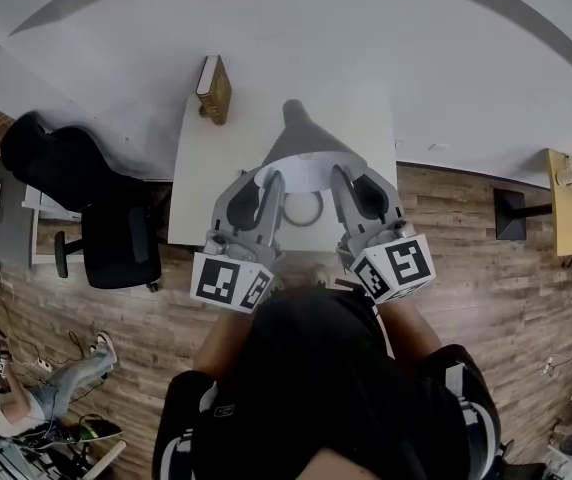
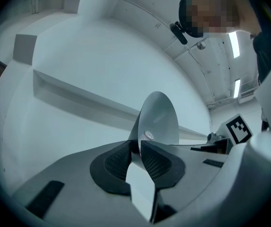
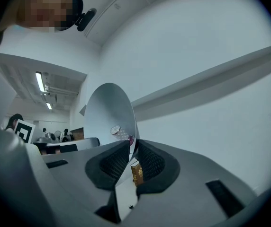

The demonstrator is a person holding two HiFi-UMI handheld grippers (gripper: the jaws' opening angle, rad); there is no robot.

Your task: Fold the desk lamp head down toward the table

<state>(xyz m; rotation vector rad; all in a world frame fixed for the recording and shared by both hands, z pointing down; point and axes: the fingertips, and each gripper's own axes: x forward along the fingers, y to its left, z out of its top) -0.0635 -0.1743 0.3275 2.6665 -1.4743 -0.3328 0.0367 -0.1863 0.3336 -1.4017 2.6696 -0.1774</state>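
Lamp shade (image 1: 304, 140) smooth matt; floor (image 1: 466, 268) wood-grain planks.

We note: lamp (image 1: 302, 140) on table (image 1: 211, 193), right of centre. Book (image 1: 213, 89) at far left edge. Chair (image 1: 91, 203) left of table. Left gripper (image 1: 270, 180) and right gripper (image 1: 340, 176) flank lamp, rim between jaws.

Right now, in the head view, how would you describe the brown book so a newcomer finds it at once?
Start at the white table in the middle of the wood floor. At its far left corner, left of the grey cone-shaped lamp shade, sits the brown book. It is the only brown thing on the white top, with pale page edges.
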